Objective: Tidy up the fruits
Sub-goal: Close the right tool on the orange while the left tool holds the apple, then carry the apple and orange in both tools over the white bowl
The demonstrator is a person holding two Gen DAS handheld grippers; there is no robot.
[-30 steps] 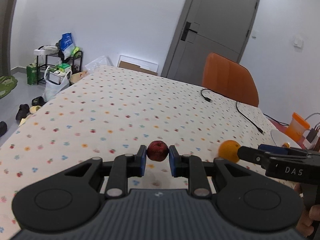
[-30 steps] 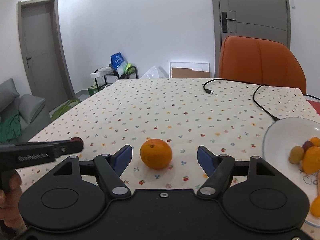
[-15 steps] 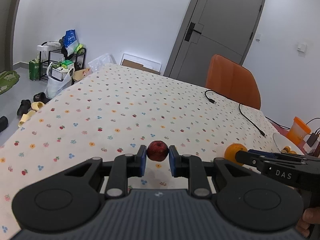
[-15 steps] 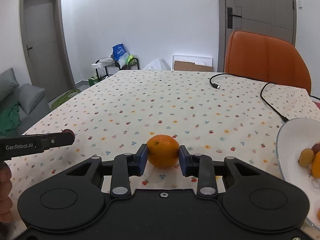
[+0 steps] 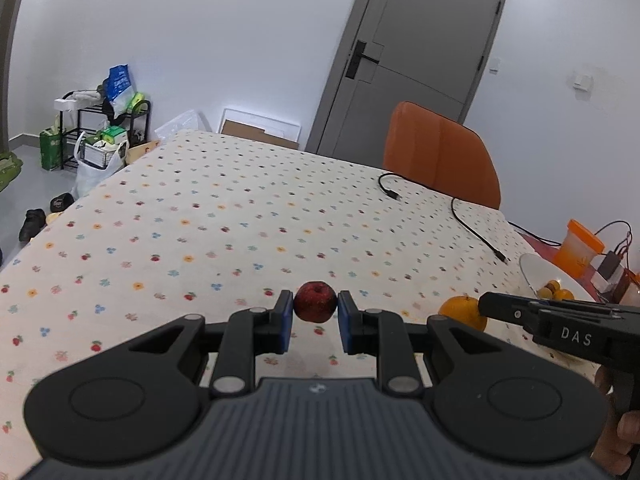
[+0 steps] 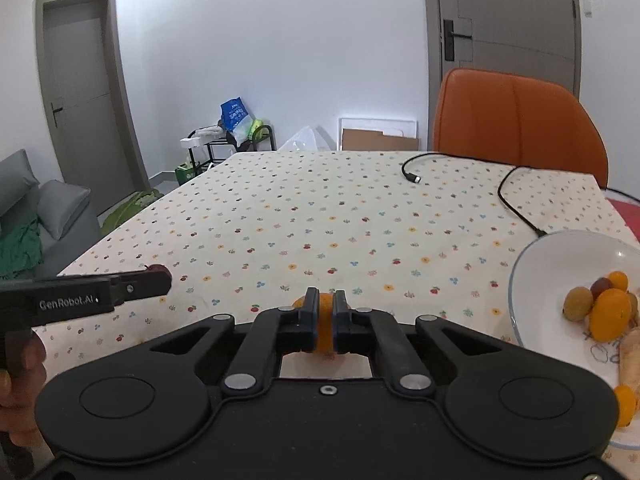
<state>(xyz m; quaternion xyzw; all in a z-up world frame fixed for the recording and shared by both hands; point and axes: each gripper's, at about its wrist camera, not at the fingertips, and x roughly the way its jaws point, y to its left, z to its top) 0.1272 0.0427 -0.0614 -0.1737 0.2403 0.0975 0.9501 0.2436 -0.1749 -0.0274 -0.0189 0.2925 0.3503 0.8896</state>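
Observation:
My left gripper (image 5: pixel 315 308) is shut on a small dark red apple (image 5: pixel 315 305), held just above the flowered tablecloth; its tip (image 6: pixel 160 276) also shows in the right wrist view. My right gripper (image 6: pixel 326 308) has its jaws almost together. The orange (image 6: pixel 325 336) lies just beyond and under those fingertips, mostly hidden by them, and the pads are not on its sides. In the left wrist view the orange (image 5: pixel 462 312) rests on the cloth at the right gripper's tip (image 5: pixel 486 305).
A white plate (image 6: pixel 516 280) at the table's right holds several small fruits (image 6: pixel 610 314). A black cable (image 6: pixel 516 200) trails across the far right. An orange chair (image 6: pixel 516 120) stands behind the table, and an orange-lidded jar (image 5: pixel 578 246) sits past the plate.
The right jaws went from wide open around the orange, to touching its sides, to almost together in front of it. The left gripper kept hold of the apple.

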